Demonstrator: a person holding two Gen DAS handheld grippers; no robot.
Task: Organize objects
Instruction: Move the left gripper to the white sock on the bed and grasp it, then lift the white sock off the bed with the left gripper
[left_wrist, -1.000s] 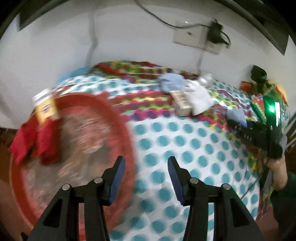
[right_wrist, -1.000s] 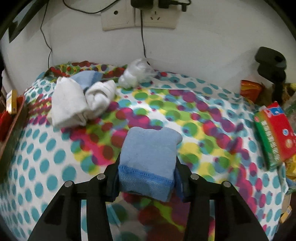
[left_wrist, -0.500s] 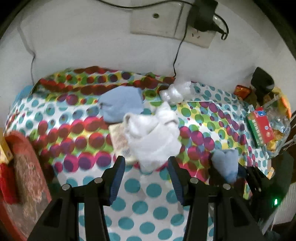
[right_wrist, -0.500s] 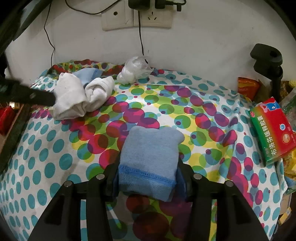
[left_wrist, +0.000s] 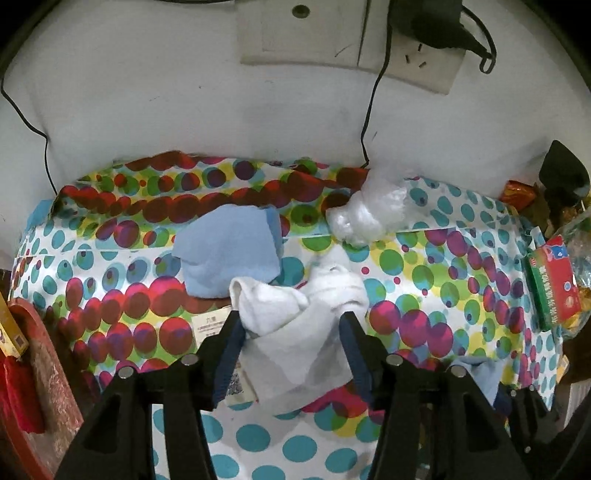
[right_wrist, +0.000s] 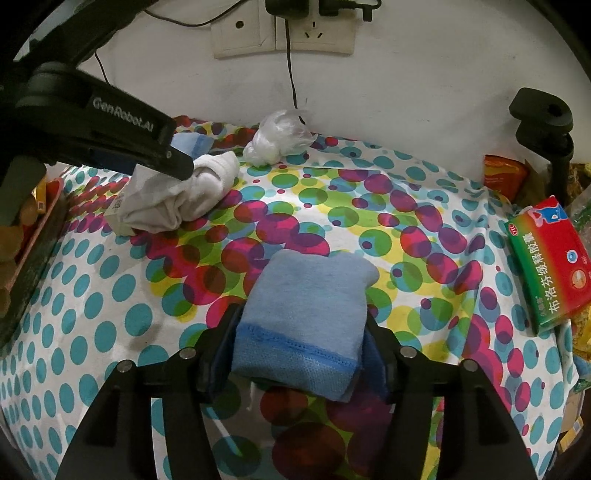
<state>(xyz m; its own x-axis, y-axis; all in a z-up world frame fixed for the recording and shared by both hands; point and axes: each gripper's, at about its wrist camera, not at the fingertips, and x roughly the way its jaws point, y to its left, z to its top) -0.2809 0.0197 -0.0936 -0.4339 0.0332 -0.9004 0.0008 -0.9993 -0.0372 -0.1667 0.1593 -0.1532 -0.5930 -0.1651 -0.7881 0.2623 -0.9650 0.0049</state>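
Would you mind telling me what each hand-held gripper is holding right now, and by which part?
The right hand-held gripper clamps the folded light-blue sock at its darker cuff end. The left one straddles the white cloth bundle, still open.

Left hand-held gripper: moved from red tray to white sock bundle, fingers now open astride it.

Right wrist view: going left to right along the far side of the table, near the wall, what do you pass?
White cloth bundle → crumpled plastic bag → orange snack packet → red and green medicine box, which sits a little nearer than the rest at the right edge.
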